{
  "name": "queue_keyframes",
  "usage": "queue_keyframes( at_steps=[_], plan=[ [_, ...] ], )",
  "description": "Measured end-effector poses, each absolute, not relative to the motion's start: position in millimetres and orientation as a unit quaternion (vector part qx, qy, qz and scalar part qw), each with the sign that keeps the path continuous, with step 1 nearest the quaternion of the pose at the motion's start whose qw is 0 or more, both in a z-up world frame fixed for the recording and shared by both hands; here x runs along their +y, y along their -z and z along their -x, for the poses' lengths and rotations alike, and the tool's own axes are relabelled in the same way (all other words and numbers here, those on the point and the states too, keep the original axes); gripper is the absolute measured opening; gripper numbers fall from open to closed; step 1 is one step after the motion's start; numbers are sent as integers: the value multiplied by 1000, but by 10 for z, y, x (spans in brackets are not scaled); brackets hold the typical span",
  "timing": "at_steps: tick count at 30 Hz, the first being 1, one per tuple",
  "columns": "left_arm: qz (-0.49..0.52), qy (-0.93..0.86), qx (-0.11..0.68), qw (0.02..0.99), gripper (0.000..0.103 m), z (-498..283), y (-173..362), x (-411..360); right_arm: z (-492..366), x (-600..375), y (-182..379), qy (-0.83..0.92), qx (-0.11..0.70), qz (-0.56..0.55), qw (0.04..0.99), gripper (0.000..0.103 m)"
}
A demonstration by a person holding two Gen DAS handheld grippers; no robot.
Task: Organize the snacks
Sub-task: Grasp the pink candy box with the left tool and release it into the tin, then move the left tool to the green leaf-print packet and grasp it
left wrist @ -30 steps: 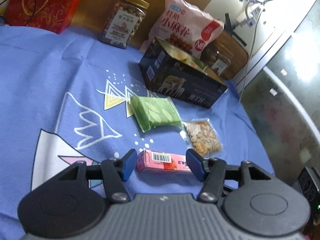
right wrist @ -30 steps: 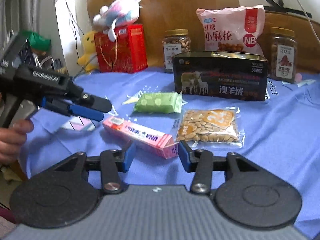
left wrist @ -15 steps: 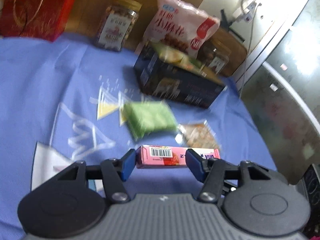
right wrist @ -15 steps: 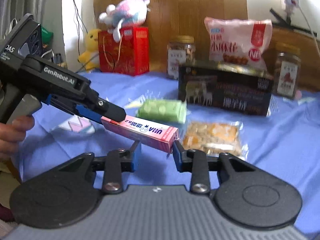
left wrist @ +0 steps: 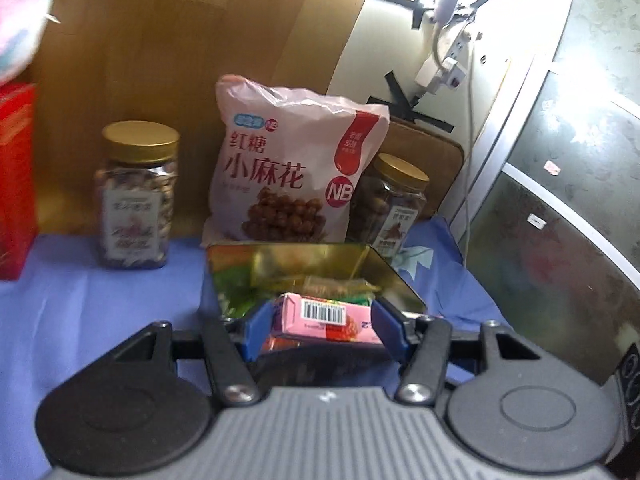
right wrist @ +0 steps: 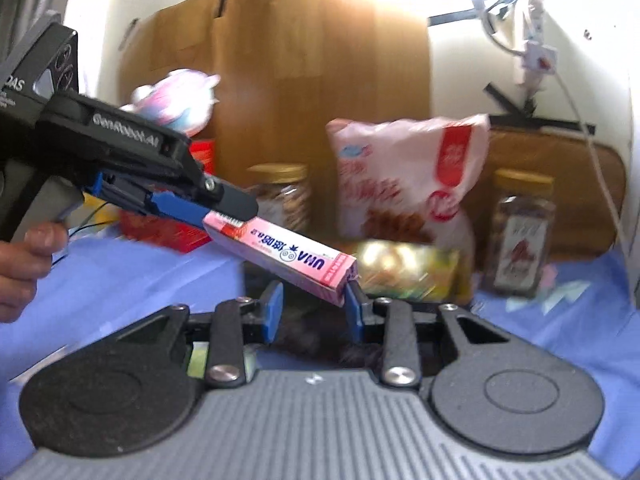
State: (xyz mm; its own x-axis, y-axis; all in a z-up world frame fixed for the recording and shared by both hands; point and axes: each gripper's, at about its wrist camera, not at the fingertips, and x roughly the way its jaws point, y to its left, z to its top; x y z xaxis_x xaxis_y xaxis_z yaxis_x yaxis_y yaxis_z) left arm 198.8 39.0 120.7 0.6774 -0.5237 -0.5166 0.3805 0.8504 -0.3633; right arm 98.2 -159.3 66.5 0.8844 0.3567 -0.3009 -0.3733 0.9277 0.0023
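Note:
A long pink candy box [left wrist: 320, 316] is in the air, and my left gripper [left wrist: 324, 312] is shut on its barcode end. In the right wrist view the box [right wrist: 288, 256] slants down from the left gripper [right wrist: 228, 216] to my right gripper [right wrist: 314, 300]. The box's far end sits between the right fingers, with the right pad against its corner. Just beyond the box stands an open dark tin with a gold inside [left wrist: 376, 268], holding green packets. That tin [right wrist: 404, 268] is blurred in the right wrist view.
Behind the tin a pink snack bag [left wrist: 296, 172] leans on the wooden board, with a gold-lidded jar on each side [left wrist: 136, 196] [left wrist: 392, 204]. A red box [left wrist: 12, 184] and a plush toy [right wrist: 176, 100] are at the left. A hand [right wrist: 24, 256] holds the left gripper. Blue cloth [left wrist: 80, 300] covers the table.
The pink box has left the cloth and risen, carried up to the tin with both grippers. The right jaws have closed in on its far end.

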Motion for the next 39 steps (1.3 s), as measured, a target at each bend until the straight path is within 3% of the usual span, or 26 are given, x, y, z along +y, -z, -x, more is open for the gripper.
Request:
queue_keyframes(
  at_steps=[6,11,25,32,35,37,39],
  plan=[
    [123,239,353,896,56,-2505,-878,223,-1486,-1709,-609,-156,157,54,974,36],
    [106,223,346,905,73,-2576,-791,228,-1749,-1623,-464,-165,179,68,968,37],
    [147,236,299,913,74,-1776,-953,756,-1285,-1578,-590,-222,157,4,962,37],
    [208,193,377,882,74,-1375,-358,1154,-1070,-1370,-237,-308,258,-1,916,65],
    [234,194,397,866,74,-1401,-182,1199,-1099,-1134,-50,-313,300,31,901,66],
    [240,200,395,864,70,-1411,-133,1167,-1081,-1015,-14,-308,297,55,902,66],
    [242,216,404,856,57,-1409,-109,1110,-1041,-927,-45,-313,298,56,900,65]
  ],
)
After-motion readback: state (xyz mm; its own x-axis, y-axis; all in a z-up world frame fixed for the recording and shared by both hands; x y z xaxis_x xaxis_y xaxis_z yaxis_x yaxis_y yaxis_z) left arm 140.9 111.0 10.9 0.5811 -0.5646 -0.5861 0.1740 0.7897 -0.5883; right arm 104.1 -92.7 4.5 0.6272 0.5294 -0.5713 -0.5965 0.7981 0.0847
